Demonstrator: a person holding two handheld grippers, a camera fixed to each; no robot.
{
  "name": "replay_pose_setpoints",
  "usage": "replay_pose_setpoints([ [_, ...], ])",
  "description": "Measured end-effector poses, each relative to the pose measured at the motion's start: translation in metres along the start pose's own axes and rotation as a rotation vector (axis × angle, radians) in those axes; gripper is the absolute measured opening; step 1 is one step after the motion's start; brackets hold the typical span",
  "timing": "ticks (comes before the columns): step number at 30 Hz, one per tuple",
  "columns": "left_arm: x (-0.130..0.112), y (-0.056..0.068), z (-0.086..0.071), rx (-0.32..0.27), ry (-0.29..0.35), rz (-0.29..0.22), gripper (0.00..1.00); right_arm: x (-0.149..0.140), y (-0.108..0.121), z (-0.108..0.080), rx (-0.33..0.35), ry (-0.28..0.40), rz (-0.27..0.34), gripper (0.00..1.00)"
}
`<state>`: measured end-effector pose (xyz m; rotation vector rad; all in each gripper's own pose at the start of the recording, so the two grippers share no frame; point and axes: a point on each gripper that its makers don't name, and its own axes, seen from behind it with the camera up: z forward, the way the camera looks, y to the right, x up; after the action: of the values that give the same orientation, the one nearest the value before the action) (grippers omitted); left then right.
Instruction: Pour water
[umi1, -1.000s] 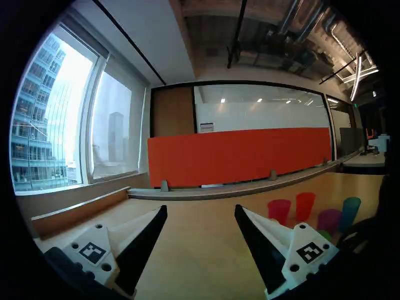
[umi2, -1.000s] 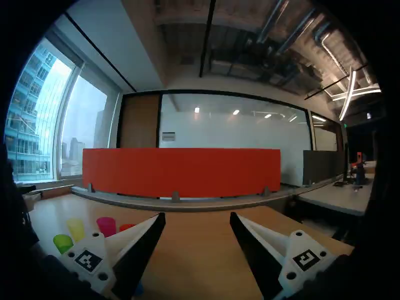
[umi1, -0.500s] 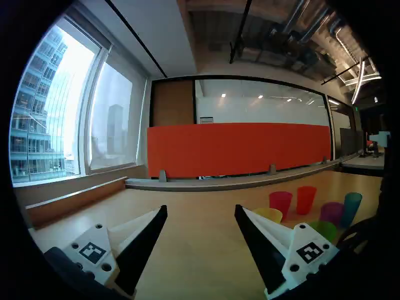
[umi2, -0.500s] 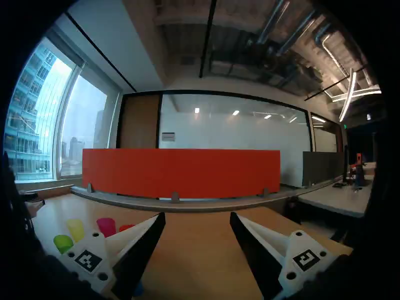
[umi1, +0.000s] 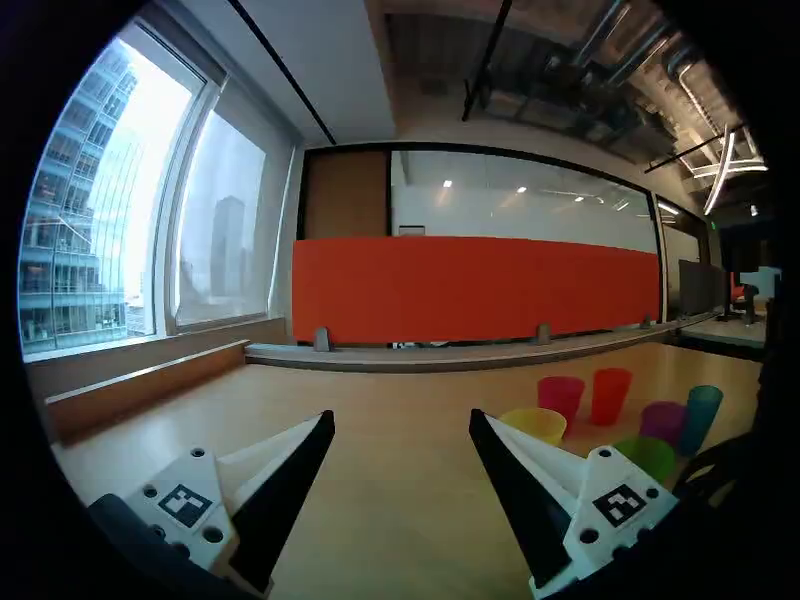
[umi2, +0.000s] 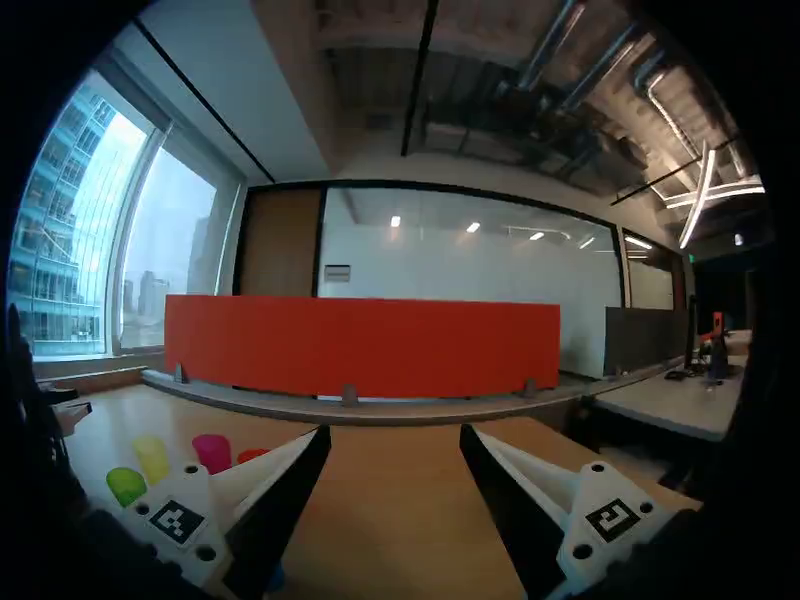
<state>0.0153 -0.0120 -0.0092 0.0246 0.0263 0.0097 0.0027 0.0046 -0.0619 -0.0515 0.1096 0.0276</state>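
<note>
A: State of left tool (umi1: 400, 415)?
B: Wide open, empty, above tabletop (umi1: 400, 500), this side of the orange divider (umi1: 470, 290). Square coded marker (umi1: 183, 505) on its finger.
A: Cups?
B: Yellow cup (umi1: 535, 425), pink cup (umi1: 560, 395), red cup (umi1: 610, 393), green cup (umi1: 645, 455), purple cup (umi1: 662, 420), teal cup (umi1: 702, 410), upright before the divider's right end.
A: And right tool (umi2: 393, 430)?
B: Spread, empty. Wall sign (umi2: 337, 272) above the divider, too small to read.

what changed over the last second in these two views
The left gripper tipped slightly downward, so more of the table shows, and the yellow cup and the green cup have come into its view. Nothing was taken hold of or let go. The right gripper barely moved. Both grippers stayed open and empty.
</note>
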Motion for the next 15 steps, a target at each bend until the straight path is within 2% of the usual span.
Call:
replay_pose_setpoints([
  [15, -0.0006, 0.0009, 0.0020, -0.002, -0.008, 0.001, 1.00, 0.0020, -0.0036, -0.0018, 0.009, 0.005, -0.013, 1.00],
])
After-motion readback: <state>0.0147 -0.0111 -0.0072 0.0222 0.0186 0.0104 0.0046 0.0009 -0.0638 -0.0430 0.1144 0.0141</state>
